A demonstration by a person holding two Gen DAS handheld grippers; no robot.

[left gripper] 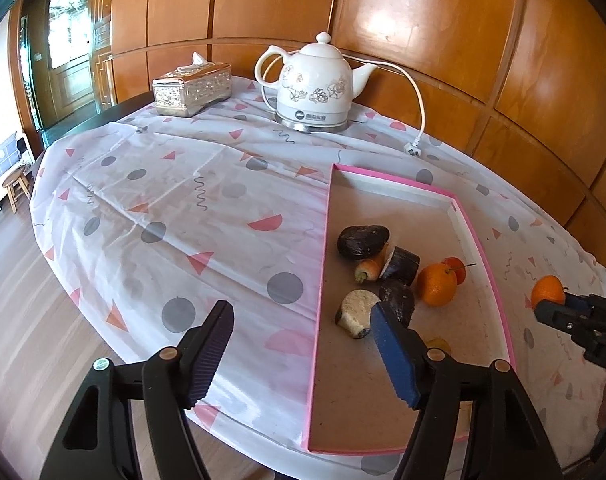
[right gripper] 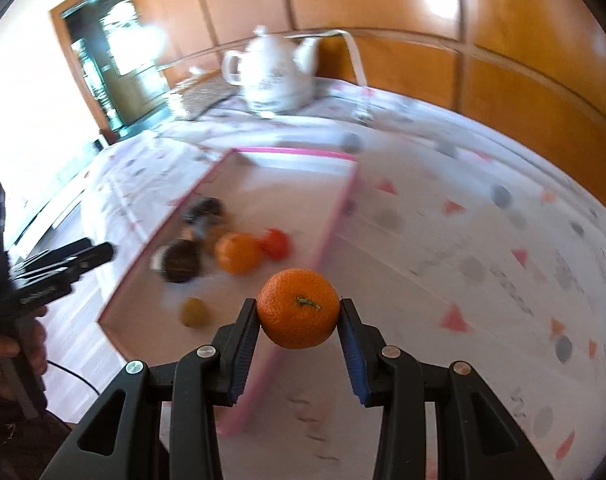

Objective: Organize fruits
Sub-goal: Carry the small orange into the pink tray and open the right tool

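Observation:
My right gripper (right gripper: 299, 312) is shut on a mandarin orange (right gripper: 299, 308) and holds it above the tray's near right rim. In the left wrist view that same orange (left gripper: 547, 290) and gripper (left gripper: 551, 312) sit right of the pink-edged tray (left gripper: 383, 176). Inside the tray lie another orange (left gripper: 437, 284), a small red fruit (left gripper: 455, 268), a carrot piece (left gripper: 369, 270), a dark whole fruit (left gripper: 363, 242) and cut dark pieces (left gripper: 401, 268). My left gripper (left gripper: 299, 320) is open over the tray's left rim, with nothing between its fingers. A small yellowish fruit (right gripper: 195, 312) lies near the tray's front.
A white kettle (left gripper: 315, 84) with its cord and plug (left gripper: 413, 148) stands at the back of the table, and a silver tissue box (left gripper: 191, 88) stands to its left. Wood panelling runs behind. The patterned tablecloth (left gripper: 183, 208) ends at the table's rounded left edge.

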